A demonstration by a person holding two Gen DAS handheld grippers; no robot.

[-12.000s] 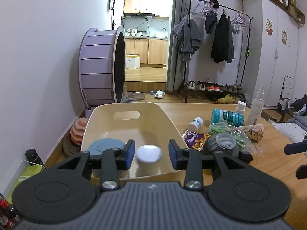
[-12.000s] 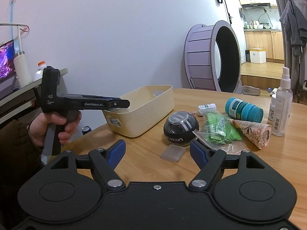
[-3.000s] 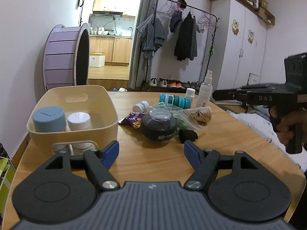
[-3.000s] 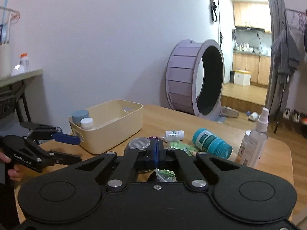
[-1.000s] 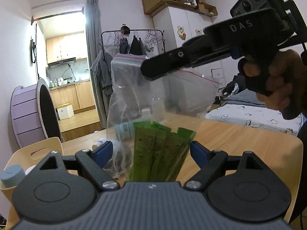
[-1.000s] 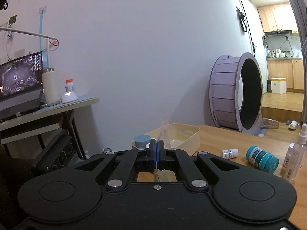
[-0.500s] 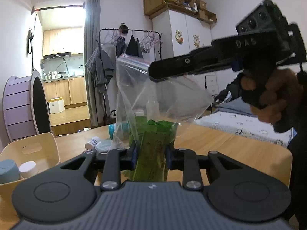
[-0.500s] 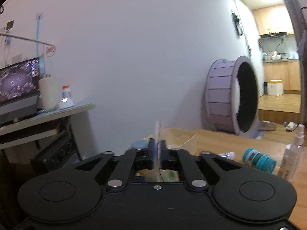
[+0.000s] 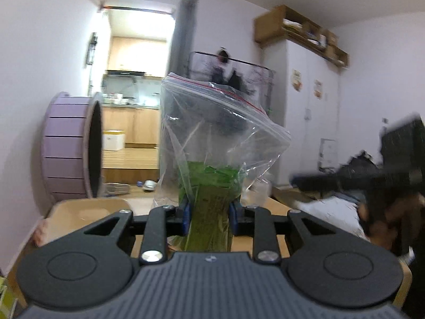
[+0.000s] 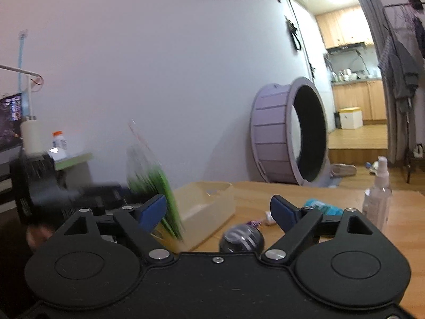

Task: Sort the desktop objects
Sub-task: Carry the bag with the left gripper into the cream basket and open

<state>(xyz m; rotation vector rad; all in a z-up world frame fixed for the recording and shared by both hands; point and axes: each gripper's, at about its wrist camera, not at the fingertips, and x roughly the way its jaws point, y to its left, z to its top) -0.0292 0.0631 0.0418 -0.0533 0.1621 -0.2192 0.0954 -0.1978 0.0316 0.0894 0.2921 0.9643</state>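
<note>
Left gripper (image 9: 209,216) clamped on bag (image 9: 209,159) of green sachets, right gripper (image 10: 218,210) wide open, empty; carry bag level over bin (image 10: 209,202), lower before releasing

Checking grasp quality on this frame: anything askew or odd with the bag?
The zip bag is pinched low by the left gripper, across the green packets; its empty upper part stands crumpled above. The right gripper is open and empty. Nothing spilled. Motion blur hides finer detail.
</note>
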